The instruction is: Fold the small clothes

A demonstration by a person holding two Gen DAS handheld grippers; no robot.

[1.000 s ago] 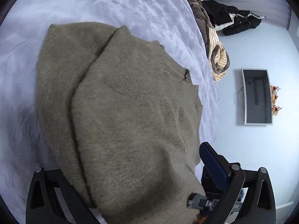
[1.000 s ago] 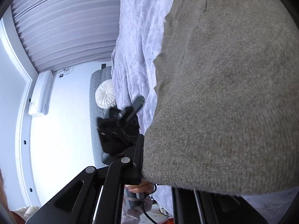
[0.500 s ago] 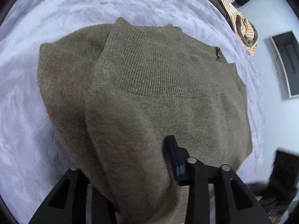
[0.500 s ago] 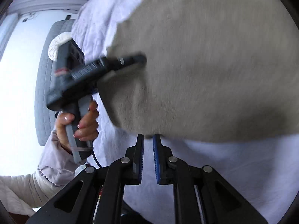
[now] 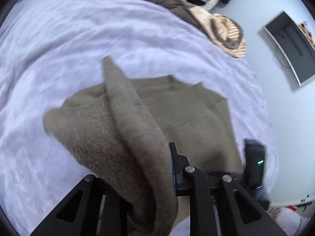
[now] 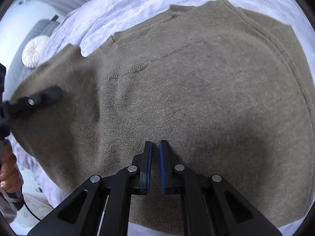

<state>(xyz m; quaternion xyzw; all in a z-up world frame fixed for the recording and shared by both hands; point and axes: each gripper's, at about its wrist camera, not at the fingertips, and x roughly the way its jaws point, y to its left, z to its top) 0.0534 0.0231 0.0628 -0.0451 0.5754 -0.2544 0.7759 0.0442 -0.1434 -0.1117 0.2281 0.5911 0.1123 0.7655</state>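
The left gripper (image 5: 153,169), jaws having just been closing, is apparently pinching a fold of the sweater (image 6: 196,90) lying on the bed (image 5: 59,49). The right gripper (image 6: 155,167) is hovering shut and empty above the sweater. A shallow pinch risks slipping, dropping the fold.

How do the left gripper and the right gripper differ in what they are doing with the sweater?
The left gripper is clamped on a raised fold of the olive sweater, its jaws having just closed; the right gripper is shut with nothing between its pads. The left lifts cloth off the white bedspread; the right is poised over flat knit. Both are black with blue pads.
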